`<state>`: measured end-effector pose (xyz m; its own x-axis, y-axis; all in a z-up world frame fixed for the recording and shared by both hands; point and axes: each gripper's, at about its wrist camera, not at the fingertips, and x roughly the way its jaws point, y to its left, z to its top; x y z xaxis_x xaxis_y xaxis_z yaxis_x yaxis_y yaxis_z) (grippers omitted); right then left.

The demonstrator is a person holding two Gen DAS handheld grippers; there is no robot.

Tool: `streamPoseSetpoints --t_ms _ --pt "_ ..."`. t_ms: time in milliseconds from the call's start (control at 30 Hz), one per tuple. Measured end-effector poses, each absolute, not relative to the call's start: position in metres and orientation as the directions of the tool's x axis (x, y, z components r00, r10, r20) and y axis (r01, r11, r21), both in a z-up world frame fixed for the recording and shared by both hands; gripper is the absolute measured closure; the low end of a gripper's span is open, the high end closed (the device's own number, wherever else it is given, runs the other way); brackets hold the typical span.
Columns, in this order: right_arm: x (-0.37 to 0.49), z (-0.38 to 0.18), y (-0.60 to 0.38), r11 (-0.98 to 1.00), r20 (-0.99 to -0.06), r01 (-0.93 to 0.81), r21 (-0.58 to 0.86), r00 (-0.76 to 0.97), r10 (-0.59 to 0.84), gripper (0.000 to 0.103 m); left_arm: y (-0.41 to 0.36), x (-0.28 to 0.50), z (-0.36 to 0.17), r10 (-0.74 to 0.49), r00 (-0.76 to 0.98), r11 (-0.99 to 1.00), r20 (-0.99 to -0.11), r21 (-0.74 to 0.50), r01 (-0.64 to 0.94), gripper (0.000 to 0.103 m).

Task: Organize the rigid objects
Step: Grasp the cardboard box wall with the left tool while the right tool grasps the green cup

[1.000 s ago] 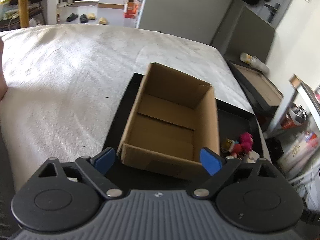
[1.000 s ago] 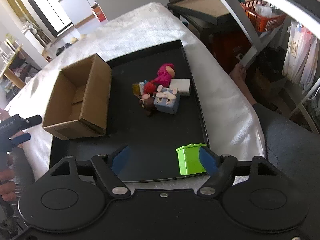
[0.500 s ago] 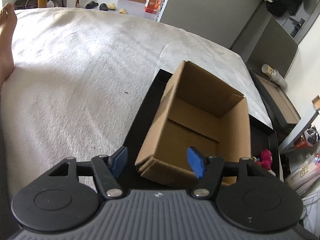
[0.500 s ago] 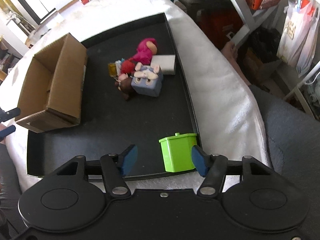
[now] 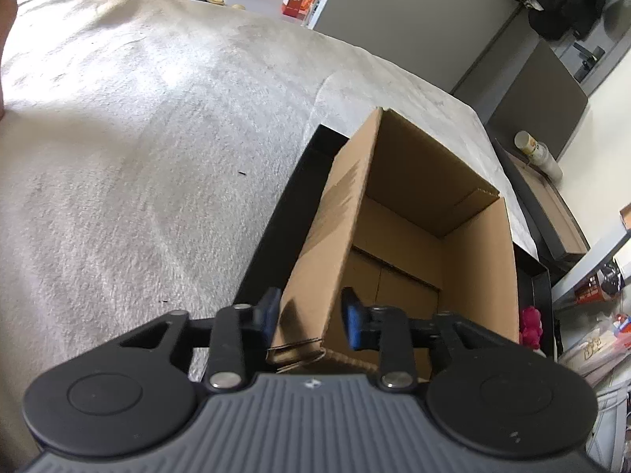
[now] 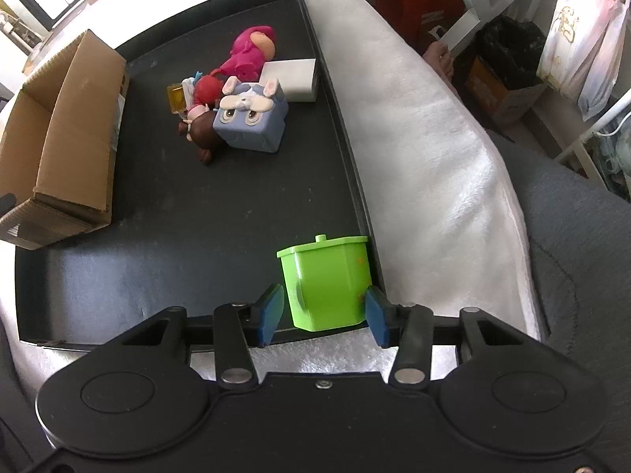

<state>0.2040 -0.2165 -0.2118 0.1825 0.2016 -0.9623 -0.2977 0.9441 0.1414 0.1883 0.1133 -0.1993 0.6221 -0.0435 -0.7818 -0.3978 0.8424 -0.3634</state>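
The left gripper (image 5: 309, 323) straddles the near left wall of the open cardboard box (image 5: 398, 244), one blue pad outside the wall and the other inside the box. The fingers (image 5: 352, 323) stand close to the cardboard on both sides, but a sliver of space shows by each, so whether they actually pinch the wall cannot be told. The box stands upright on the black tray (image 5: 292, 213), at its left end, and its brown flaps lie flat on the bottom. The tray rests on a white fuzzy blanket (image 5: 138, 149) that covers the bed.

In the right wrist view, the right gripper (image 6: 321, 315) sits at the near right corner of the tray (image 6: 157, 256) with its pads spread around a small green lidded bin (image 6: 327, 283). The right pad touches or nearly touches the bin's side, while a clear gap separates the left pad from it — the jaws are open and not clamped. The bin stands upright, just beside the tray's right rim.

Farther back on the tray lies a cluster of toys, well apart from the bin: a blue cube with a bunny face (image 6: 252, 118), a brown figure (image 6: 203, 134) touching its left side, a pink doll (image 6: 250, 53) behind, a white block (image 6: 292, 81) by the right rim, and a small yellow piece (image 6: 176, 98). The cardboard box (image 6: 59, 146) sits to the left of the cluster.
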Motion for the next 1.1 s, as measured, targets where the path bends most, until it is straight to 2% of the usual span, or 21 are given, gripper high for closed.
streamPoseSetpoints --t_ms 67,267,700,1100 --pt "0.204 -0.214 -0.216 0.946 -0.963 -0.297 0.134 0.187 0.195 0.058 0.114 0.186 -0.202 -0.036 0.622 0.845 -0.782 -0.357 -0.399 0.081" --pt "0.203 -0.214 -0.212 0.939 -0.959 -0.302 0.164 0.176 0.224 0.061 0.114 0.181 -0.201 -0.024 0.624 0.849 -0.781 -0.346 -0.399 0.082" --pt "0.204 -0.218 -0.206 0.928 -0.946 -0.300 0.223 0.163 0.280 0.058 0.112 0.162 -0.198 -0.017 0.615 0.844 -0.788 -0.341 -0.415 0.082" --pt "0.217 -0.234 -0.202 0.908 -0.928 -0.299 0.295 0.138 0.346 0.041 0.107 0.150 -0.195 -0.003 0.588 0.846 -0.809 -0.316 -0.429 0.082"
